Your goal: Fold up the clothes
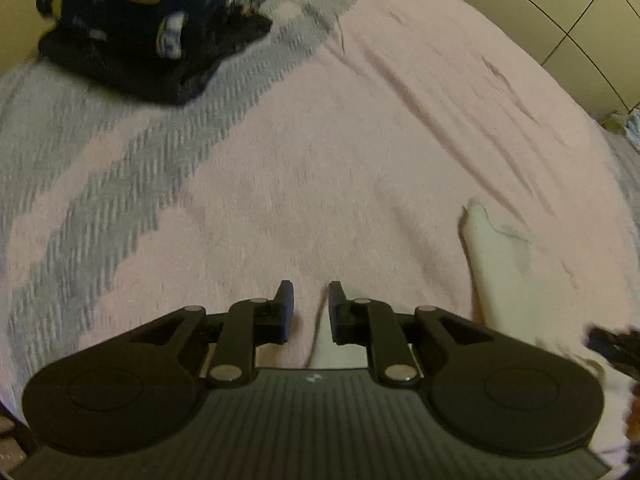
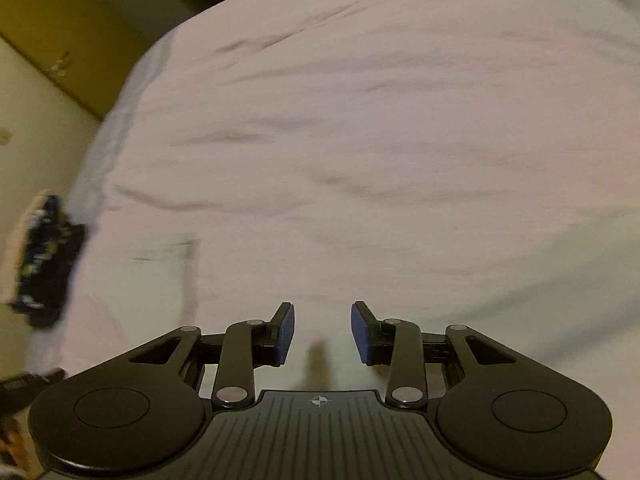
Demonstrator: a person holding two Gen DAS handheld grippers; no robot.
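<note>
No brand, label or readable writing shows in either view; the only mark is a small crosshair symbol on each gripper's ribbed body.

In the left wrist view, the left gripper (image 1: 311,307) hangs over a bed (image 1: 304,168) covered in pink cloth with grey woven bands running toward the upper left of the frame. Its jaws stand a little apart and hold nothing. A stack of folded clothes (image 1: 160,28), dark navy with printed patches and a tan piece on top, sits in the upper left. A pale garment (image 1: 496,264) lies flat at the lower right, and part of it shows between and under the jaws. Tiled floor appears in the upper right corner.

The right wrist view shows the right gripper (image 2: 322,330) with jaws spread wider, empty, over the same pale garment (image 2: 400,288), whose edges are too blurred to trace. The stack (image 2: 44,264) appears only as a smeared shape at the left edge. A yellowish wall fills the upper left corner.
</note>
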